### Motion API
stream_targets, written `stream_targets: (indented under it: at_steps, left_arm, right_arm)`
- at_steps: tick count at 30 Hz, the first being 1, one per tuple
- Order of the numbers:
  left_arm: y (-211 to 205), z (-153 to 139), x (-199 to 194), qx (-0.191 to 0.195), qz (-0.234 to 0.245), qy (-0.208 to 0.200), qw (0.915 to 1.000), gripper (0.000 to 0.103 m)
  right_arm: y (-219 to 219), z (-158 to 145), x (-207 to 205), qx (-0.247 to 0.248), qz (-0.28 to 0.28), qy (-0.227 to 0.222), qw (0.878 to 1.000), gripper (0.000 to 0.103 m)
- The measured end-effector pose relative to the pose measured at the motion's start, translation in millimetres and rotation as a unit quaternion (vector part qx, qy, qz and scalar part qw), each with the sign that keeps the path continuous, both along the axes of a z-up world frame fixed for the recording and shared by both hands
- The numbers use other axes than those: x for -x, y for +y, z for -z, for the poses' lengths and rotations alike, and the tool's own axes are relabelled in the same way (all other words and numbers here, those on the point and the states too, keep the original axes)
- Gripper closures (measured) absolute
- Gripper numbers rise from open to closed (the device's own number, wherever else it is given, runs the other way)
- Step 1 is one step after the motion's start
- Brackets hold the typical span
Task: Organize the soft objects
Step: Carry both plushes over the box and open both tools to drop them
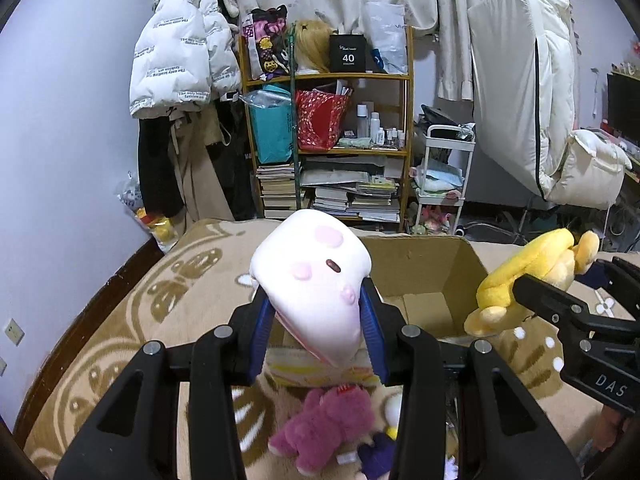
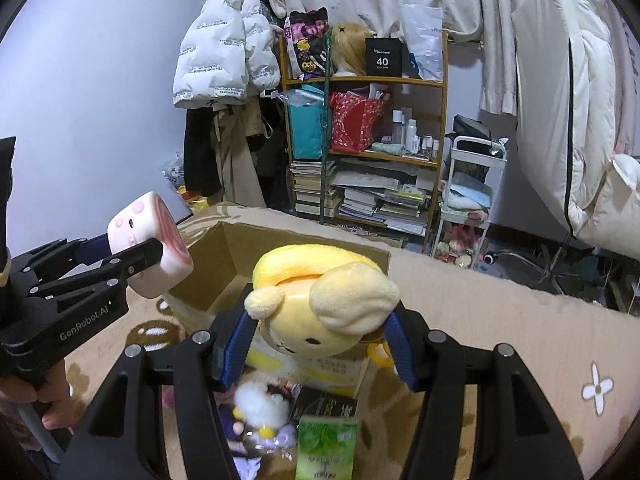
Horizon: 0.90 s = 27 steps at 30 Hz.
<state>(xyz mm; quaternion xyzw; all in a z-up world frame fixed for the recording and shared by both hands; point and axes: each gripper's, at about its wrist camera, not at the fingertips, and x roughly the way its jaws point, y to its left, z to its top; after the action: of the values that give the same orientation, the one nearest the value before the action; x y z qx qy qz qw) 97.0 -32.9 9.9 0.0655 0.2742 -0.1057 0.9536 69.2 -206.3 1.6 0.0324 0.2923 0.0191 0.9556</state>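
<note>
Plush toys fill both hand-held grippers above a bed covered with a tan patterned blanket (image 1: 120, 320). The left hand-held gripper (image 1: 316, 320) pinches a white block-shaped plush with pink spots and a small dark eye (image 1: 312, 276) between its blue-padded fingers (image 1: 262, 332); in the right wrist view the same plush (image 2: 150, 244) shows a pink swirled end face and hangs to the left of an open brown cardboard box (image 2: 224, 264), near its left wall. The right hand-held gripper (image 2: 320, 344) pinches a yellow plush animal with cream ears and a bright yellow hood (image 2: 320, 300), held over the near edge of the box. From the left wrist view that yellow plush (image 1: 532, 276) sits to the right of the cardboard box (image 1: 424, 268), gripped by the black fingers (image 1: 552, 304) of the other tool. The box stands with its flaps up, and its visible interior shows bare cardboard. On the blanket near the box lie a magenta fuzzy plush bear (image 1: 324, 424) and a dark purple plush (image 1: 376, 456) just beside it. The right wrist view also shows a white fluffy toy with purple parts (image 2: 260, 412), blurred, next to a green printed packet (image 2: 326, 448) and a dark box (image 2: 324, 404). Far across the room stands a wooden shelf (image 1: 328, 76) with books and bags, and a white puffer jacket (image 1: 180, 52) hangs to its left.
</note>
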Motion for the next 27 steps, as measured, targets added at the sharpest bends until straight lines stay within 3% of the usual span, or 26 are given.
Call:
stream_targets:
  at_steps: [13,27]
  left_arm:
    - [-11.3,23.9,-35.9,-0.010,0.017,0.024,0.9995,0.063]
    - [-19.5,44.6,-51.8,-0.011,0.029,0.051,0.9982,0.062]
  right_arm:
    - [-0.9,19.1,-39.1,0.016,0.001,0.013,1.000,0.040]
    - [-18.1,40.5,-55.5,-0.020,0.006,0.037,0.999,0.039]
